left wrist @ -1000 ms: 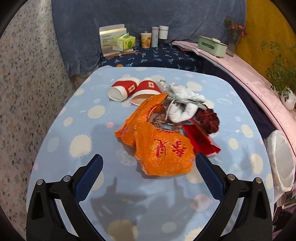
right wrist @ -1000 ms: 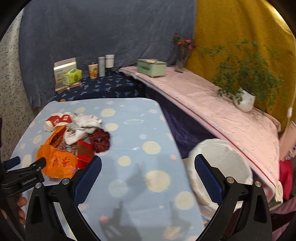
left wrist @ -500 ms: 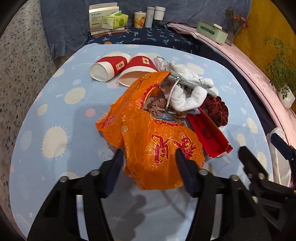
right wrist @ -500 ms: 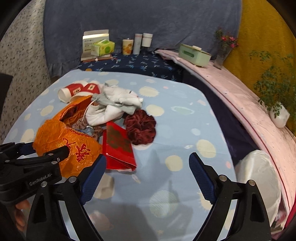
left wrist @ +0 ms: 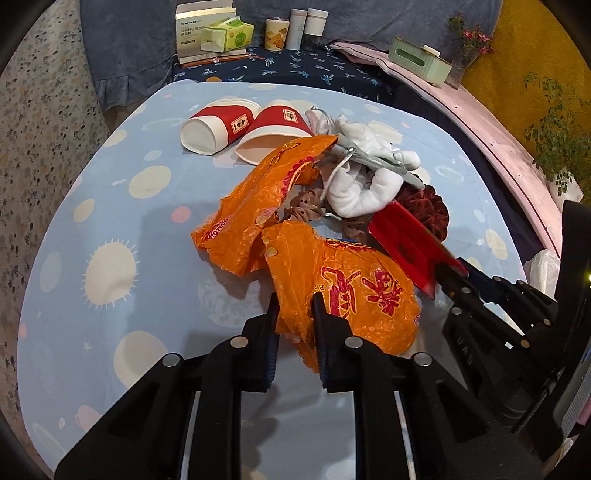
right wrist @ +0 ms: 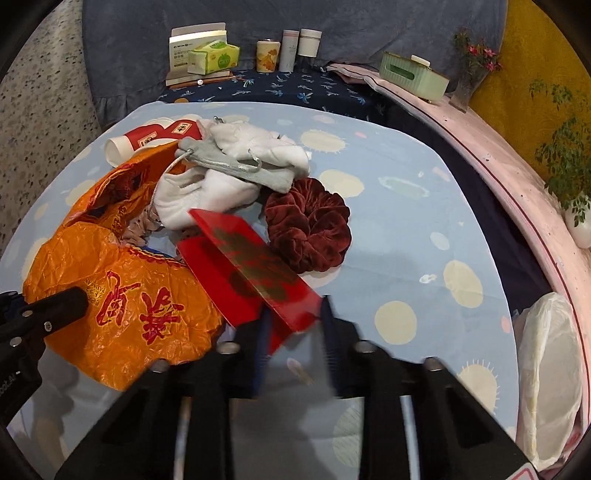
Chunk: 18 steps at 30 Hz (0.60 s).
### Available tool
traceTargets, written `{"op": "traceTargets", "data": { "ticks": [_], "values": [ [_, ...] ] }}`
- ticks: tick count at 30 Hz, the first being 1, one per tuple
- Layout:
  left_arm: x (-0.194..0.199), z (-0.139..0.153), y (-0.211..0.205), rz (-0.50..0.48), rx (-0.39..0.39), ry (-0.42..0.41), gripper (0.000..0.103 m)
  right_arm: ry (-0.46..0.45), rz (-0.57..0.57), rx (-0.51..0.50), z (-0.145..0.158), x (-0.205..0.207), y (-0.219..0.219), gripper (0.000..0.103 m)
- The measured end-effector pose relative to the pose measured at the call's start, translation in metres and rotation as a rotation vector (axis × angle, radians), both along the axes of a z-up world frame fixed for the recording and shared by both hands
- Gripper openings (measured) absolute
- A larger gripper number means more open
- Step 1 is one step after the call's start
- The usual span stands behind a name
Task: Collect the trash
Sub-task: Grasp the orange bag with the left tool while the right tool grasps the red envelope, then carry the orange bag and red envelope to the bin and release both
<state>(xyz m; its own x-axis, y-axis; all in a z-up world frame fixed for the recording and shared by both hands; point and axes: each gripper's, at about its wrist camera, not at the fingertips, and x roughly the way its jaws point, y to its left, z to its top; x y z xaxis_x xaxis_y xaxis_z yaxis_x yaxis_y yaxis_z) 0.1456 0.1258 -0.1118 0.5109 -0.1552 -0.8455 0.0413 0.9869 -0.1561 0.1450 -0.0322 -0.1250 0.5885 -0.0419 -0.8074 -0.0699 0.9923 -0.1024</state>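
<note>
Left gripper (left wrist: 295,317), jaws just closing, pinches the orange plastic bag (left wrist: 354,295). Right gripper (right wrist: 295,325), jaws just closing, pinches the red envelope (right wrist: 258,269) corner beside it.

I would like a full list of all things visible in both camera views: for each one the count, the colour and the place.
plastic bag: one, orange, near table edge
red envelope: one, red, right of the bag
scrunchie: one, dark red, beside the envelope
white cloth: one heap, white, mid-table
grey mask: one, grey, on the cloth
paper cups: two, red and white, lying on their sides, far side
tablecloth: one, light blue, dotted
tissue pack: one, green, back shelf
bin liner: one, white, right of the table
left gripper: black, shut on the bag
right gripper: black, shut on the envelope
</note>
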Motion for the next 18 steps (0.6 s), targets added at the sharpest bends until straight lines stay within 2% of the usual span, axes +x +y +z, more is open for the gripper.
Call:
{"op": "traceTargets", "data": {
  "ticks": [3, 9, 18],
  "values": [
    [-0.005, 0.008, -0.005, -0.010, 0.005, -0.019, 0.016, -0.015, -0.009, 0.022, 0.010, -0.007, -0.007, 0.005],
    [-0.018, 0.031, -0.019, -0.043, -0.001, -0.067, 0.016, -0.066, -0.022, 0.044, 0.036, -0.026, -0.024, 0.001],
    [-0.032, 0.073, -0.060, -0.126, -0.016, -0.155, 0.016, -0.159, -0.120, 0.070, 0.085, -0.053, -0.075, 0.001]
  ]
}}
